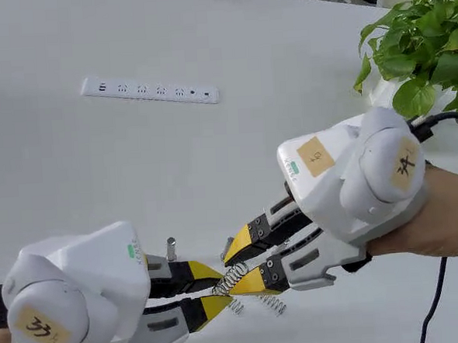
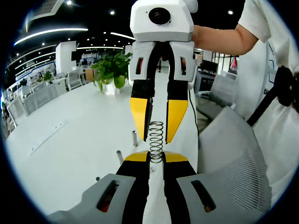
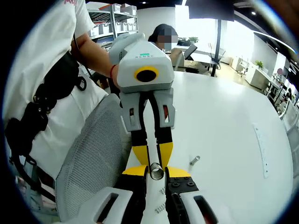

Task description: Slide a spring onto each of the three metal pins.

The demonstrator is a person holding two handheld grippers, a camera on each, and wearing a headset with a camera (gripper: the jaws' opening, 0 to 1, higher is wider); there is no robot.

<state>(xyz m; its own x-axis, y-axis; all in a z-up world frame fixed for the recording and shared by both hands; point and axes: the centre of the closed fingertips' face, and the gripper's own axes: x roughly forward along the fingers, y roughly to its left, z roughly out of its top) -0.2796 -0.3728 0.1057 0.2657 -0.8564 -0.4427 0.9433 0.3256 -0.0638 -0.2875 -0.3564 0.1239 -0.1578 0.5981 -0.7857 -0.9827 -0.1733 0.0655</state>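
Note:
A coil spring hangs above the table between the two grippers. My left gripper, marked 33, is shut on its lower end. My right gripper, marked 34, faces it, and its yellow fingers press both sides of the spring's other end. Two metal pins stand upright on the white table just behind the jaws. In the left gripper view the pins stand left of the spring. Two loose springs lie on the table under the grippers.
A white power strip lies at the back of the table. A potted green plant stands at the far right. A black cable runs down from the right gripper. A grey mesh chair stands by the table's edge.

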